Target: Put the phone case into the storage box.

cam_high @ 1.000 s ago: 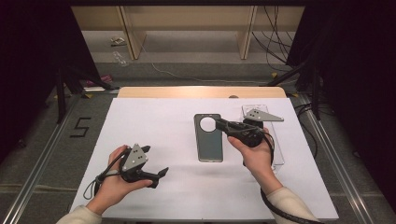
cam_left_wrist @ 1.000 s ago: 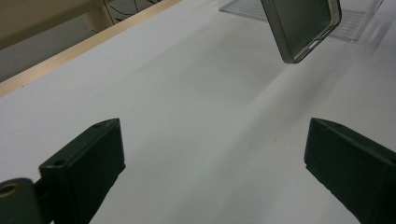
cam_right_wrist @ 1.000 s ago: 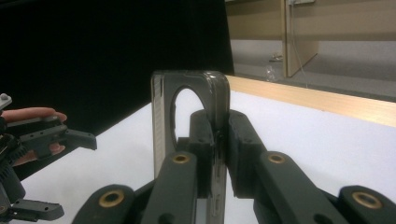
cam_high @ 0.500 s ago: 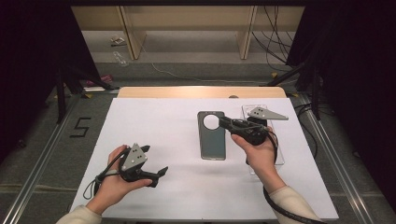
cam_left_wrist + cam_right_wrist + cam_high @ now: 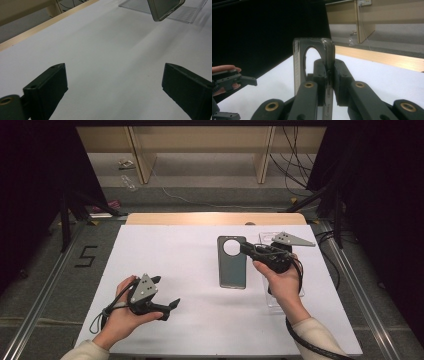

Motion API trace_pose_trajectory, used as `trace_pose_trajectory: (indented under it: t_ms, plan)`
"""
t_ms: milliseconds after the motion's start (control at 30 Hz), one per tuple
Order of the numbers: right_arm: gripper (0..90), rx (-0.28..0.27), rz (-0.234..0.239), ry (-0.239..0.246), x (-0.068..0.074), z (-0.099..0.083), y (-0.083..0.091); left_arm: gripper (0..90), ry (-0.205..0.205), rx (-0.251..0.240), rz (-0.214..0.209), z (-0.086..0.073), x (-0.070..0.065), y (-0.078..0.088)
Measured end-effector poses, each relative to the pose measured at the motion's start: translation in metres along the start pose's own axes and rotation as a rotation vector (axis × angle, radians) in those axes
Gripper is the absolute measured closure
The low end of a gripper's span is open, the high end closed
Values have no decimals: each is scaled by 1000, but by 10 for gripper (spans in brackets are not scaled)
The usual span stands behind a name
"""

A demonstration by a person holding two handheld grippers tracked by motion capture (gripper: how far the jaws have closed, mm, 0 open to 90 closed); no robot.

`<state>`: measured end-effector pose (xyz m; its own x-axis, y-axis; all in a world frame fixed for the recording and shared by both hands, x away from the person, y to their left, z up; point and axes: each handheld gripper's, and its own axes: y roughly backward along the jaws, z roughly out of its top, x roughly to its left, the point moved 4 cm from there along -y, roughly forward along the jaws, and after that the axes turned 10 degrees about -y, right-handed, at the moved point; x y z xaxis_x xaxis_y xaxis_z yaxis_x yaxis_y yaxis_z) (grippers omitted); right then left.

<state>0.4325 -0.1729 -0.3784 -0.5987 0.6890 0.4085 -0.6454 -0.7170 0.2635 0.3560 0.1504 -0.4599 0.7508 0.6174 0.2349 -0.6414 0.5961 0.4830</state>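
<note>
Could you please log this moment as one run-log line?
right gripper: shut on phone case edge | left gripper: open, idle | clear tray: beside case

The phone case [image 5: 232,265] is left of, perhaps overlapping, the clear tray [image 5: 280,297] on the table [image 5: 170,250].

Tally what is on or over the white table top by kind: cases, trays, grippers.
Phone case: 1
Clear tray: 1
Grippers: 2, the left gripper and the right gripper
Total: 4
</note>
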Motion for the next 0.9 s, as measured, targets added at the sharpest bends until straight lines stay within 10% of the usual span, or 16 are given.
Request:
trace_pose_trajectory:
  t_ms: [900]
  plan:
    - [823, -33, -53, 9, -30, 28, 18, 67, 33, 8, 21, -8, 2, 0]
